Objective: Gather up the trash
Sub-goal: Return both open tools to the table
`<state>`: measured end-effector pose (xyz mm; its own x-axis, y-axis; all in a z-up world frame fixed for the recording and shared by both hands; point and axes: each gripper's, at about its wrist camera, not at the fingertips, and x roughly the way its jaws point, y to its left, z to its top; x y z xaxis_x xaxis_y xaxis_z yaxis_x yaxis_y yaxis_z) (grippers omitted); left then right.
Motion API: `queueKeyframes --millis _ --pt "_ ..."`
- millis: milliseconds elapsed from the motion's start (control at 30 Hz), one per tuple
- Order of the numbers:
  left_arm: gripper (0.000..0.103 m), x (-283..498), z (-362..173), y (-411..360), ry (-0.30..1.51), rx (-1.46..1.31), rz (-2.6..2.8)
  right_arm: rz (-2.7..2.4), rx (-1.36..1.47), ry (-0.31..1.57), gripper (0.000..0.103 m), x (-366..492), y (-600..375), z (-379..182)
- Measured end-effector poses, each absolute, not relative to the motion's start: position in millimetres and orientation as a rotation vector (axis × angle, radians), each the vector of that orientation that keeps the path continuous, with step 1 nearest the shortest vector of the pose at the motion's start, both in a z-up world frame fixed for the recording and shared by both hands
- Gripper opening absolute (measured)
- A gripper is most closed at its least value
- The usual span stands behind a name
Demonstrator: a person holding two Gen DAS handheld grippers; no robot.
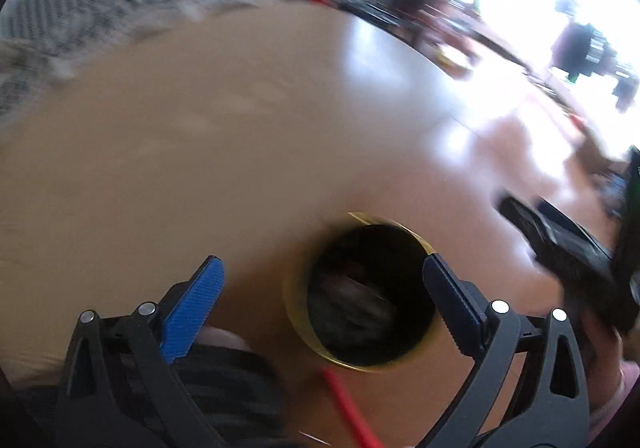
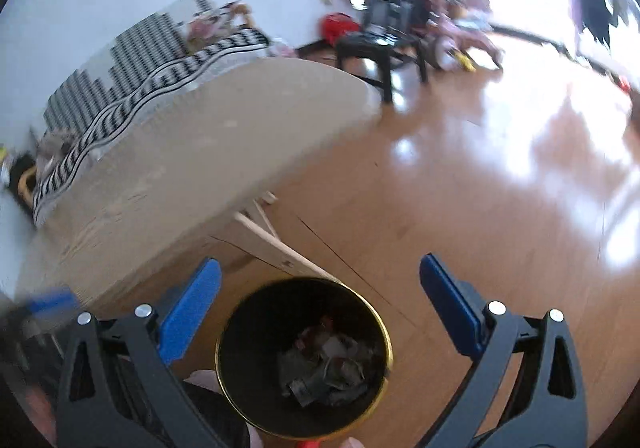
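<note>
Bin: one round black bin (image 2: 304, 358) with a gold rim is standing on the wooden floor (image 2: 460, 208), just beside the table's edge; it is also showing in the left view (image 1: 360, 296).
Contents: crumpled paper and wrappers (image 2: 326, 362) are lying at the bottom; the pieces are too blurred to count.
Left tongs (image 1: 322, 292): jaws are gaping wide, holding nothing, hanging above the bin; the right-hand pad looks to be overlapping the rim, though blur is making contact hard to judge.
Right tongs (image 2: 320, 296): also spread wide and empty, hovering over the bin's mouth without touching it; it is showing at the edge of the left view (image 1: 568, 256).
Table (image 2: 208, 144): one pale round top is sitting left of the bin, with a striped black-and-white cloth (image 2: 132, 100) at its far side.
Chair (image 2: 380, 44): one dark chair is standing well beyond the table.
</note>
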<state>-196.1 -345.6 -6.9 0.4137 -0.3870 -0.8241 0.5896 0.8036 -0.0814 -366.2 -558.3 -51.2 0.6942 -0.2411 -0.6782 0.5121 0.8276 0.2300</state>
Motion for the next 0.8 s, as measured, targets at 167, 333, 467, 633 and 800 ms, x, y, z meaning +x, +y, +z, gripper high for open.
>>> queueKeyframes --millis 167,333,467,633,800 --pt "0.097 -124 46 -256 0.799 0.126 -0.413 -0.290 0.305 0.648 0.096 -279 -509 -10" --pt "0.097 -53 47 -167 0.725 0.101 -0.177 -0.165 0.242 0.731 0.096 -150 -440 24" --pt "0.097 -14 19 -111 0.649 0.158 0.018 -0.035 0.214 0.792 0.096 -52 -363 26" --pt "0.097 2 14 -64 0.670 0.031 -0.053 -0.001 0.081 0.728 0.096 -8 -283 7" --pt "0.097 9 0 -77 0.742 0.180 -0.099 -0.018 0.122 0.809 0.096 1 -275 -27"
